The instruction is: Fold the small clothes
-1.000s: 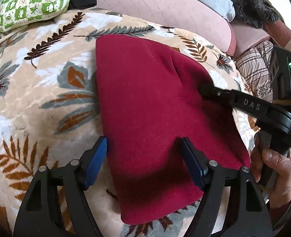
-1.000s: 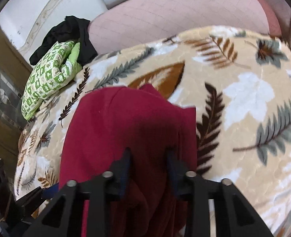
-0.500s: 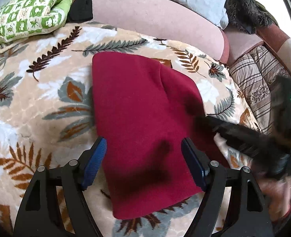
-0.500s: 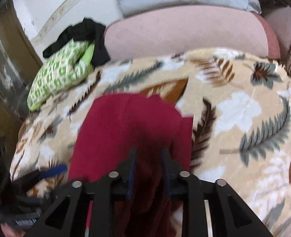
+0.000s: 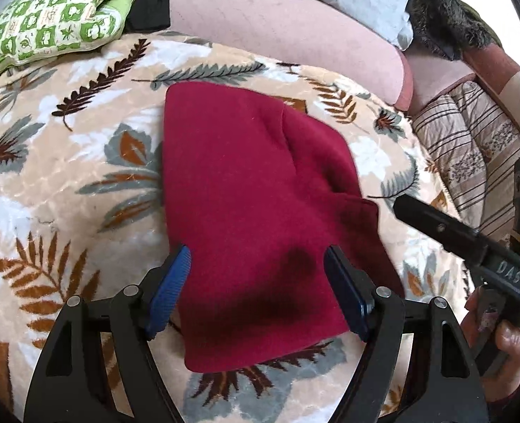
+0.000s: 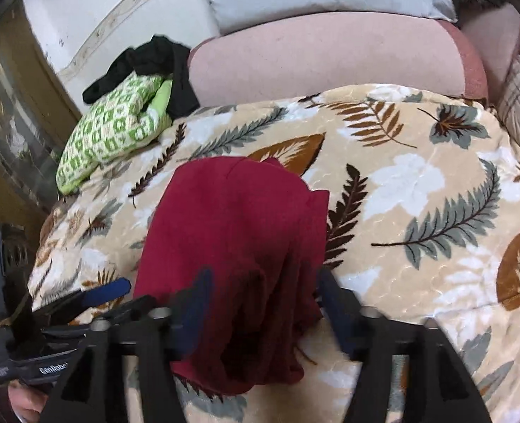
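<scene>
Right wrist view: right hand-held gripper (image 6: 260,303) has spread wide, releasing the red garment (image 6: 238,232); left hand-held gripper (image 5: 256,278) stays open.

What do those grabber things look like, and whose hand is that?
Each gripper is black plastic with silver bolts and two fingers with blue ribbed pads. The left gripper shows this clearest. The right gripper has white "DAS" lettering on its side, seen in the left view. A bare hand holds its handle.

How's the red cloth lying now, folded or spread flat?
Folded. The red cloth lies doubled on the blanket, with an overlapping layer edge along its right side and bunched layers nearest the right tool.
</scene>
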A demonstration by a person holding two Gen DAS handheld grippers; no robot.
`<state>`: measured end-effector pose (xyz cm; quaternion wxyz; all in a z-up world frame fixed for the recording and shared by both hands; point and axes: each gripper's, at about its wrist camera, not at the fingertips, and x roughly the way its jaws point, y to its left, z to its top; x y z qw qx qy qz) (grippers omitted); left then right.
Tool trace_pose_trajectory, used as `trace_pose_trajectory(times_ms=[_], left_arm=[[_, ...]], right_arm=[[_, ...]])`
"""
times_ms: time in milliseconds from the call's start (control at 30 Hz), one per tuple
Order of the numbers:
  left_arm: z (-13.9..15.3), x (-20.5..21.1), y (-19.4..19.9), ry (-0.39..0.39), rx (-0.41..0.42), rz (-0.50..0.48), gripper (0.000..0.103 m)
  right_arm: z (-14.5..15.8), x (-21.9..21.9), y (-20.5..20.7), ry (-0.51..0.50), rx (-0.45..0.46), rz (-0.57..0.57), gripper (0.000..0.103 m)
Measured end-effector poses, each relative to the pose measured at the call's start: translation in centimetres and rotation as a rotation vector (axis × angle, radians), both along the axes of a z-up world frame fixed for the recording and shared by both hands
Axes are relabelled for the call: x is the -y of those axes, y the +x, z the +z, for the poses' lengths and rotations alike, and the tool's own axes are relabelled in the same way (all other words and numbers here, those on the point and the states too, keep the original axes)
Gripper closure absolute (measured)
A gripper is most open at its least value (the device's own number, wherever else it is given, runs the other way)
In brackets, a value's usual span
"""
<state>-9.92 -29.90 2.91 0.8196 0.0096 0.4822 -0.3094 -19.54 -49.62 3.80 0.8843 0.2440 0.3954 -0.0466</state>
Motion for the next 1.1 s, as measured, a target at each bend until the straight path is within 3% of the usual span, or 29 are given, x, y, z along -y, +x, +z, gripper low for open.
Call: trace_pose_trajectory(times_ms=[133, 267, 433, 633, 1100], left_arm=[[-0.9, -0.1, 0.5, 0.053, 0.011, 0.004, 0.025], [-1.2, 0.1, 1.0, 0.063, 0.018, 0.004, 0.025], [-1.7, 0.6, 1.6, 0.059, 0.014, 0.005, 0.025], [-2.1, 0.6, 2.2, 0.056, 0.005, 0.005, 0.024], [-2.7, 0.9, 2.9, 0.051, -0.021, 0.003, 0.021]], right_arm=[[-1.6, 0.6, 0.5, 0.089, 0.022, -0.028, 0.033], [-3.0, 0.7, 1.8, 0.103, 0.01, -0.032, 0.033], [-3.8, 0.6, 2.4, 0.057, -0.011, -0.034, 0.032], [-5.0, 1.3, 3.1, 0.074, -0.023, -0.031, 0.029], [-5.1, 0.9, 3.5, 0.053, -0.021, -0.02, 0.027]])
